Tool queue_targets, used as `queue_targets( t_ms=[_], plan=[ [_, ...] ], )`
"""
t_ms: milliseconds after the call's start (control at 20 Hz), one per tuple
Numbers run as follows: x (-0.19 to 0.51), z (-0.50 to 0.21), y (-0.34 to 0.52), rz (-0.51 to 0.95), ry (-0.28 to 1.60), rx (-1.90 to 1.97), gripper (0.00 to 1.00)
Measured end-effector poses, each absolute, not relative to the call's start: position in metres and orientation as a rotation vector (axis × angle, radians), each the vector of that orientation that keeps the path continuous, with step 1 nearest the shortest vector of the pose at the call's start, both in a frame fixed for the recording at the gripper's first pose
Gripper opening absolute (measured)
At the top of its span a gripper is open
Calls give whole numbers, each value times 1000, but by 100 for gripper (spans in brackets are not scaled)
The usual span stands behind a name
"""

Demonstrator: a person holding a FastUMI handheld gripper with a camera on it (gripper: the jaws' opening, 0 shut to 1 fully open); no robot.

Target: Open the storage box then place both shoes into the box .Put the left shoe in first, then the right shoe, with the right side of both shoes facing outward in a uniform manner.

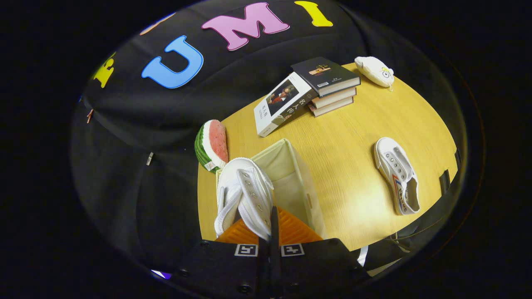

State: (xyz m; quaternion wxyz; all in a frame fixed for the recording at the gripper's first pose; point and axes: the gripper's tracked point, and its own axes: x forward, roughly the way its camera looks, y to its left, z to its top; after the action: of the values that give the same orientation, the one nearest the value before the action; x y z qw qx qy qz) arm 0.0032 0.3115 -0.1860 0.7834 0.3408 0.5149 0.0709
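Black cloth walls back a pale wooden table (353, 166) in the booth, where the gripper (272, 224) hangs just above an open storage box (299, 182). Its two fingers are drawn together with almost no gap, pinching the edge of a white canvas shoe (245, 195) between them. That shoe dangles toe-up over the box's left side, its laceless eyelets facing out and its sole turned left; whether it touches the box's rim cannot be told. The box, cream fabric with soft upright walls, stands at the near left of the table, directly ahead of the fingers.

Well to the right lies the second shoe (397, 176), also white, flat on the tabletop with a red and blue mark on its side and its opening toward the near edge.

Beyond the box, a watermelon-slice cushion (212, 145) sits at the table's left edge. Farther back, a stack of books (330, 85) holds one book (282, 104) leaning against its left side, and a white plush toy (374, 70) rests at the far right.
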Motion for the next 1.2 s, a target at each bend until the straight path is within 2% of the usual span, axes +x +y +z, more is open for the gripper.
queue_targets(
  t_ms=[300,700,950,1050,1200],
  plan=[
    [15,-212,352,82,1200,729,6],
    [23,-225,374,1,1211,757,5],
    [17,-230,392,69,1234,789,10],
    [11,-231,401,106,1265,858,19],
    [13,-233,389,147,1252,816,54]
  ],
)
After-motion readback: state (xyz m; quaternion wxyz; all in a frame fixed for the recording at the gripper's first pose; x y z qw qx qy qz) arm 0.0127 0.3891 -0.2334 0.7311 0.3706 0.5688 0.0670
